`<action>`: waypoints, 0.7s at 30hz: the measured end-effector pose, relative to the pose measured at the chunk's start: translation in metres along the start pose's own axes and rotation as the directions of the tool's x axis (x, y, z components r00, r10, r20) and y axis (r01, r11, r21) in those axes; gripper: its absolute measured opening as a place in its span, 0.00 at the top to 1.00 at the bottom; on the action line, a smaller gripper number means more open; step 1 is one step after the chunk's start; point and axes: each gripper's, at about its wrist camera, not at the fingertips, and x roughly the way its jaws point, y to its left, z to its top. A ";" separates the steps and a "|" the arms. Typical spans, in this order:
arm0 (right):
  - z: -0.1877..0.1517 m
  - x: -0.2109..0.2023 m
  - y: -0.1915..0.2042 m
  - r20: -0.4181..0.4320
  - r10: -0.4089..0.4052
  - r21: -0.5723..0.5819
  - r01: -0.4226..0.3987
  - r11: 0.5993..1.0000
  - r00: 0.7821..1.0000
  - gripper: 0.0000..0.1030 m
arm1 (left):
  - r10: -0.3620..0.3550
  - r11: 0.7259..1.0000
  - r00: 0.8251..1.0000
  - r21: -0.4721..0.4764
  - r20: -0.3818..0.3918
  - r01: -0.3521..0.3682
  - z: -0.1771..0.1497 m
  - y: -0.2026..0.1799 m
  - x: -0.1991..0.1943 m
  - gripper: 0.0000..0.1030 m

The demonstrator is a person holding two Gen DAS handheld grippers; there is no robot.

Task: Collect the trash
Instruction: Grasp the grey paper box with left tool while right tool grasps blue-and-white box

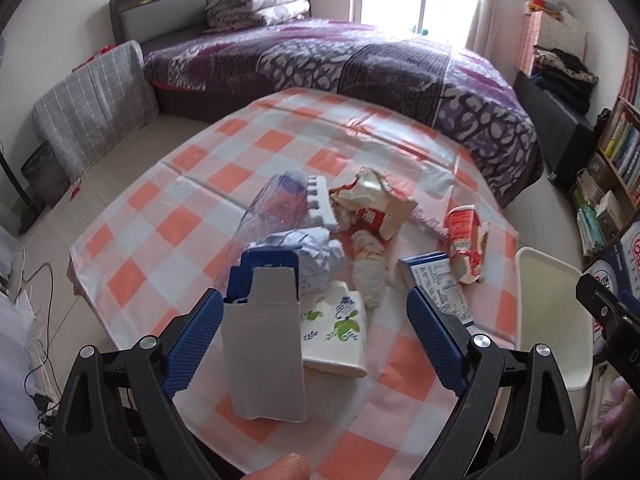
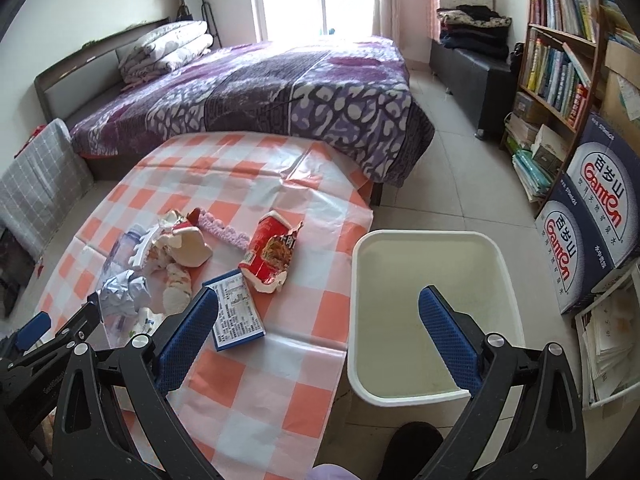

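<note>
Both grippers sit at the near edge of the tabletop (image 2: 256, 412), which has an orange and white checked cloth on it. The left gripper (image 1: 314, 320) has its fingers spread wide, nothing pinched. A flattened grey carton (image 1: 264, 348) stands right between them, closer to the left finger, but I can't tell if it touches. The right gripper (image 2: 318, 320) is spread wide too and holds nothing; it hangs over the gap between the tabletop edge and the white bin (image 2: 432, 398), with its right finger over the bin's opening. The bin stands on the floor just beside the tabletop's right edge, and I see nothing inside it.

The trash is all piled in the middle of the tabletop. Nearest is a white floral pack (image 1: 336, 332) lying flat just right of the carton. A blue and white box (image 2: 237, 310) lies flat near the right gripper's left finger. Behind the carton there's crumpled pale blue paper (image 1: 316, 256) and a wadded white tissue (image 1: 370, 268) beside it. A bit further is a clear plastic bottle (image 1: 276, 204) on its side, a white foam strip (image 1: 320, 200) against it, and a torn cream and red wrapper (image 1: 372, 204). Off to the right a ripped red noodle cup (image 2: 272, 252) lies on its side, with a pinkish fuzzy strip (image 2: 226, 232) behind it.

Past the tabletop is a bed (image 2: 256, 96) with a purple cover, and a bookshelf (image 2: 560, 48) along the right wall.
</note>
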 end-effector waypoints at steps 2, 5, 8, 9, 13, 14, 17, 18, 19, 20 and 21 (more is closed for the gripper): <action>0.003 0.014 0.010 -0.069 0.025 -0.032 -0.028 0.999 0.997 0.07 | 0.025 1.000 0.999 0.006 -0.045 -0.025 0.004 0.009 0.013 0.13; 0.008 0.035 0.015 -0.171 0.058 -0.078 -0.072 0.994 0.984 0.07 | 0.058 0.998 0.988 0.019 -0.144 -0.056 0.006 0.027 0.031 0.13; 0.006 0.058 0.022 -0.260 0.085 -0.106 -0.116 0.988 0.962 0.07 | 0.029 1.000 0.960 0.002 -0.277 -0.030 0.005 0.046 0.049 0.13; 0.005 0.066 0.022 -0.281 0.092 -0.107 -0.126 0.986 0.955 0.07 | 0.025 1.000 0.950 -0.001 -0.313 -0.027 0.004 0.051 0.052 0.13; 0.000 0.094 0.024 -0.358 0.142 -0.054 -0.173 0.983 0.923 0.07 | 0.014 1.000 0.910 -0.017 -0.415 -0.023 0.004 0.067 0.071 0.13; -0.001 0.099 0.026 -0.376 0.154 -0.044 -0.183 0.982 0.914 0.07 | 0.003 0.999 0.897 -0.027 -0.442 -0.017 0.004 0.069 0.076 0.13; -0.004 0.114 0.036 -0.402 0.151 -0.066 -0.192 0.979 0.903 0.07 | -0.037 0.998 0.854 -0.059 -0.519 0.008 0.001 0.074 0.093 0.13; -0.005 0.117 0.039 -0.402 0.136 -0.086 -0.185 0.979 0.906 0.07 | -0.049 0.997 0.850 -0.070 -0.525 0.014 -0.001 0.076 0.094 0.13; -0.006 0.120 0.042 -0.404 0.125 -0.102 -0.181 0.978 0.906 0.07 | -0.063 0.996 0.852 -0.085 -0.519 0.022 -0.003 0.079 0.095 0.13; -0.006 0.123 0.045 -0.408 0.118 -0.116 -0.180 0.977 0.905 0.07 | -0.075 0.995 0.857 -0.097 -0.509 0.029 -0.004 0.083 0.096 0.13; -0.006 0.126 0.046 -0.410 0.115 -0.122 -0.180 0.976 0.905 0.07 | -0.085 0.993 0.859 -0.111 -0.506 0.033 -0.006 0.086 0.096 0.13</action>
